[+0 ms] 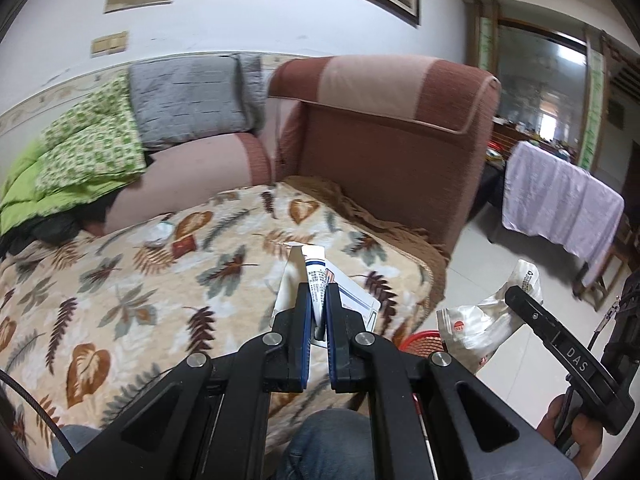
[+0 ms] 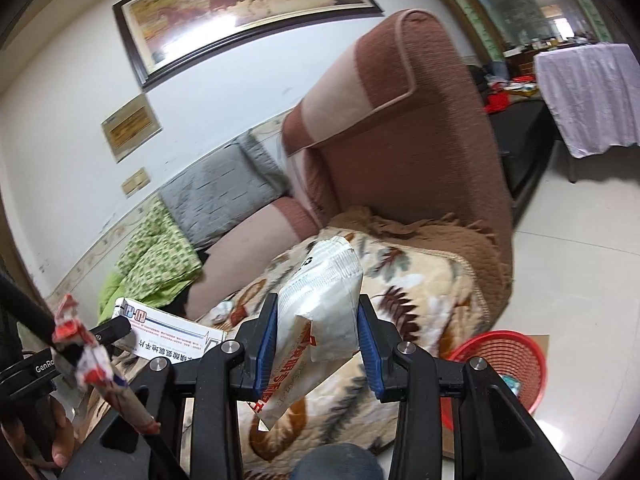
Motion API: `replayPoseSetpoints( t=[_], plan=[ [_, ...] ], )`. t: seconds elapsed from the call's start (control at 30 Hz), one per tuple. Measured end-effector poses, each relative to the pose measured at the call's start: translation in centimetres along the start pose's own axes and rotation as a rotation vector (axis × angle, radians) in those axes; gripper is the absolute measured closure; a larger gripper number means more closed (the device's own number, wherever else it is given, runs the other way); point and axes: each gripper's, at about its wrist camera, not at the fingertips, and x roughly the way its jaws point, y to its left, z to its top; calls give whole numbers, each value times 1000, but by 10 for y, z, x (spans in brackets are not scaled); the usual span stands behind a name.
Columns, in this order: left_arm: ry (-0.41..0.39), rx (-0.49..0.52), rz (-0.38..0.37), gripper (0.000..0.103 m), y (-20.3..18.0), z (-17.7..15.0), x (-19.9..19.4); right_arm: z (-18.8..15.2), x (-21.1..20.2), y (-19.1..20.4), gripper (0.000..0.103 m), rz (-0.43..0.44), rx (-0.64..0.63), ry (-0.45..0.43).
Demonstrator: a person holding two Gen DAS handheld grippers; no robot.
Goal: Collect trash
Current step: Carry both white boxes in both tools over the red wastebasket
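Left gripper (image 1: 317,300): blue pads pressed together on a small white tube (image 1: 316,276) with blue print; tube stands upright between the pads, its flat end uppermost; held over the leaf-patterned blanket (image 1: 120,300). White box (image 1: 356,300) with blue and grey print: directly behind the tube, touching the gripper fingers; whether it is held too, cannot tell.

Right gripper (image 2: 318,330): pads pinching a white plastic packet (image 2: 324,300) with red lettering; packet crumpled, its upper end puffed above the pads, its lower end hanging below them; held above the blanket edge.

Red mesh basket (image 2: 504,364): on the pale tiled floor (image 2: 580,280), just beside the blanket's right edge, below and to the right of the packet; some scraps visible inside.

Crumpled white wad (image 1: 159,234): lying on the blanket near the sofa's inner corner, well apart from both grippers; small red wrapper (image 1: 184,246) just beside it.

Brown sofa arm (image 1: 400,140): behind the blanket; grey cushion (image 1: 192,100) and green quilt (image 1: 80,152) to its left.
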Motion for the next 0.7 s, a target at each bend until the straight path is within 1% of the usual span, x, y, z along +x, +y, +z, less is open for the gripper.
replayPoseSetpoints(
  t=[0.13,0.33,0.63,0.7],
  plan=[
    [17,38,-41,97,-26,1,14,4,-10,-19,63,-46,18,-16],
    [50,82,-86,97,-56,-1,35,6,-17,-49,63,-115,43,-27],
    [138,124,-167,97,-92,-6,79,5,-21,-89,63,-215,91,-34],
    [154,120,-199,97,-97,-7,86,4,-19,-97,63,-228,104,-28]
  ],
)
